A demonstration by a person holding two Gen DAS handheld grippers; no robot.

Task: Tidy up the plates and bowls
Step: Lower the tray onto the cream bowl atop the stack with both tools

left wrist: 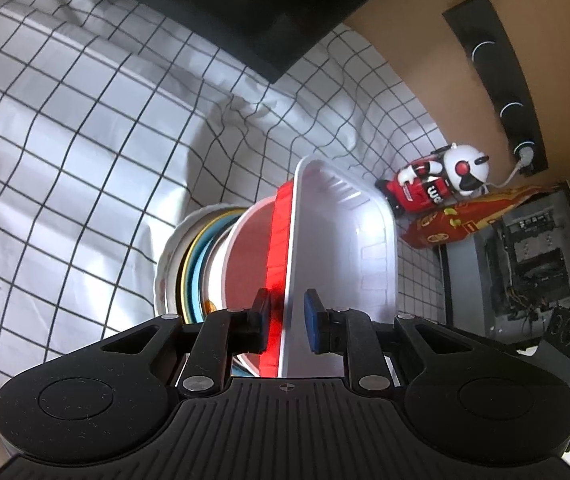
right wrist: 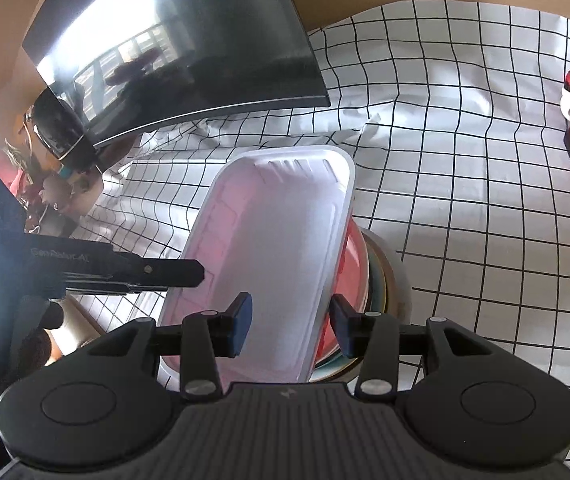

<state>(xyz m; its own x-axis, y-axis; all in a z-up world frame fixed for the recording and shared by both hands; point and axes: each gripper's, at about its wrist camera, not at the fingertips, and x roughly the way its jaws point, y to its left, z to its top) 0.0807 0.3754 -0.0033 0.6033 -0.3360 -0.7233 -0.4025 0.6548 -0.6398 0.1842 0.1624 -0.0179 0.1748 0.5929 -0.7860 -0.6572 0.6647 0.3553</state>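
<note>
Left tongs [left wrist: 288,320] pinching white tray [left wrist: 345,240] rim, right tongs [right wrist: 291,326] straddling it, slightly open; tray tilting, risking sliding off stacked bowls [left wrist: 213,264].

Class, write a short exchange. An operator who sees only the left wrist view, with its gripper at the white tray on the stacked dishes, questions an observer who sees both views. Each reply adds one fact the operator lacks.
Operator: Where is the right gripper?
Observer: The right gripper straddles the tray rim, one finger over its inside and one outside.
Operator: Is it closed on the rim?
Observer: No, it is open; a clear gap shows beside the rim.
Operator: What is beside the monitor?
Observer: A glossy dark round object sits at the monitor corner.
</note>
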